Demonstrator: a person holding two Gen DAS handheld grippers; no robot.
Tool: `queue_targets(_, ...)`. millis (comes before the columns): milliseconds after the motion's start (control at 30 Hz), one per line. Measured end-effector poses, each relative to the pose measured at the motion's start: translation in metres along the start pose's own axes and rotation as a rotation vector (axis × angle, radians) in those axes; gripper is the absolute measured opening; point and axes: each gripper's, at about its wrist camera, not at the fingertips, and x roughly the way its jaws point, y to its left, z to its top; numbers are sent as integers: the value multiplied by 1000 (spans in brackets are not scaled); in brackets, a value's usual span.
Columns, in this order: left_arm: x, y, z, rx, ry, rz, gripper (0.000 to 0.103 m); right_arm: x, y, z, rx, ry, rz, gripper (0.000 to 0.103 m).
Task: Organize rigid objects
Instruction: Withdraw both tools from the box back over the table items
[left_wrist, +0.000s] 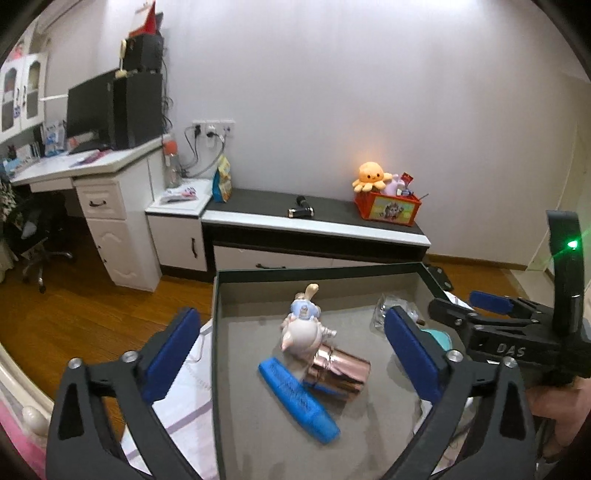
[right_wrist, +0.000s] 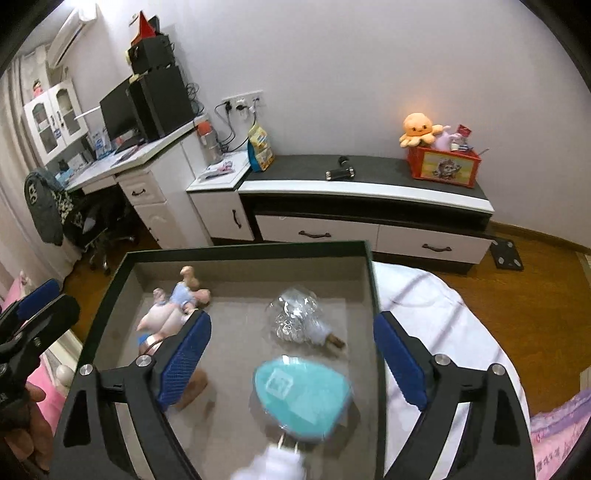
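Note:
A dark-rimmed box (left_wrist: 317, 271) with a grey floor holds a pale figurine (left_wrist: 303, 326), a copper cylinder (left_wrist: 341, 371), a blue bar (left_wrist: 297, 398), a clear plastic-wrapped item (right_wrist: 295, 317) and a teal mask-like object (right_wrist: 301, 397). My left gripper (left_wrist: 291, 350) is open and empty above the figurine and cylinder. My right gripper (right_wrist: 291, 354) is open and empty above the box's right half, over the teal object. The right gripper also shows in the left wrist view (left_wrist: 491, 302). The box rim shows in the right wrist view (right_wrist: 243, 251).
The box rests on a bed with white sheet (right_wrist: 436, 310). Beyond lies wooden floor (left_wrist: 110, 314), a low black-and-white cabinet (left_wrist: 314, 225) with an orange toy bin (left_wrist: 388, 206), and a desk (left_wrist: 74, 166) with a monitor.

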Motion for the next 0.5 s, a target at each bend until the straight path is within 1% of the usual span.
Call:
queue_targets(133, -34, -8, -11, 11, -23, -3, 103, -34, 0, -13, 29, -44, 10, 92)
queue_targets(267, -64, -17, -22, 16, -44, -6, 103, -66, 6, -29, 29, -82, 12, 92)
queue_targets(500, -116, -27, -41, 13, -83, 1, 103, -116, 15, -56, 18, -145, -14, 92)
